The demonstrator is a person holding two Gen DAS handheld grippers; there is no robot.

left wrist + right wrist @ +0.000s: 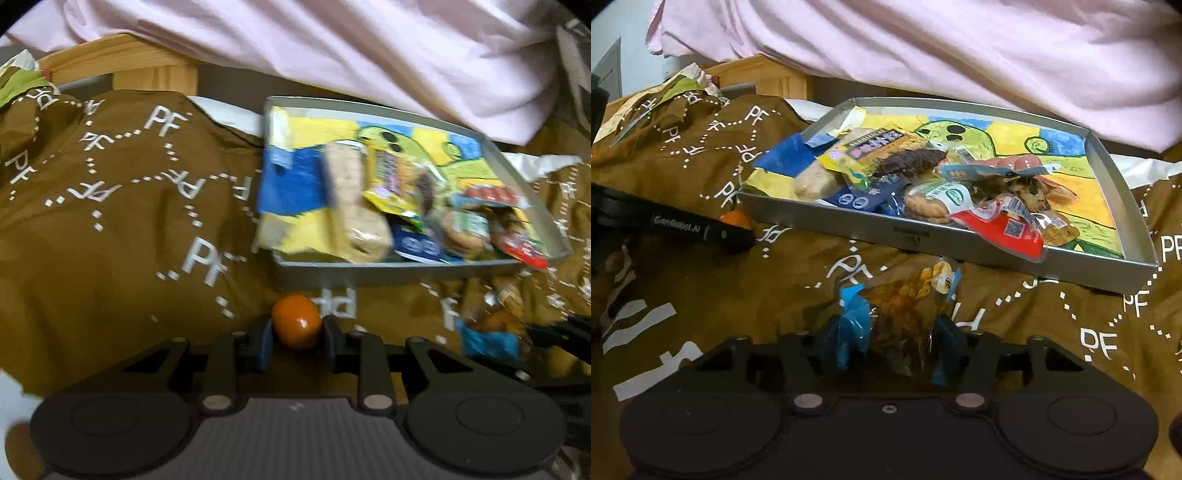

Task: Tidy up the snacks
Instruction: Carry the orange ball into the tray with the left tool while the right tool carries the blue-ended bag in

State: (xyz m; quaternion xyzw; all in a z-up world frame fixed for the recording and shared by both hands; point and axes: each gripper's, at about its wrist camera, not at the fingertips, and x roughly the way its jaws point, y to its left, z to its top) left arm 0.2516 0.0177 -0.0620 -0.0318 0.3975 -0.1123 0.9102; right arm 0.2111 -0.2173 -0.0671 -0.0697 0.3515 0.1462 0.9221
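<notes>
Left-wrist view: a brown cloth [110, 229] printed with white "PF" lettering covers the surface, and the left gripper [297, 341] pinches a small orange [296, 321] between its blue-padded fingers [264, 343] just above that cloth. Beyond the fruit sits a shallow grey metal tray [406, 271], its floor lined with a yellow, green and blue cartoon drawing and heaped with wrapped snacks: a pale biscuit roll [351, 206], a yellow packet [391, 184], a dark blue sachet [417, 242] and a red-ended wrapper [524, 251]. The frame is smeared by motion blur. Pink fabric [369, 48] hangs across the top, with a wooden frame [147, 70] at upper left.

Right-wrist view: the left gripper's black body enters from the left edge, the orange [735, 218] peeking out beside the tray's near left corner. Centre frame, the right gripper [890, 343] clamps its fingers [945, 339] on a clear snack packet with a blue end [897, 306], in front of the tray [960, 240] and outside it. The snack pile fills the tray's left and middle; its right portion shows bare drawing.
</notes>
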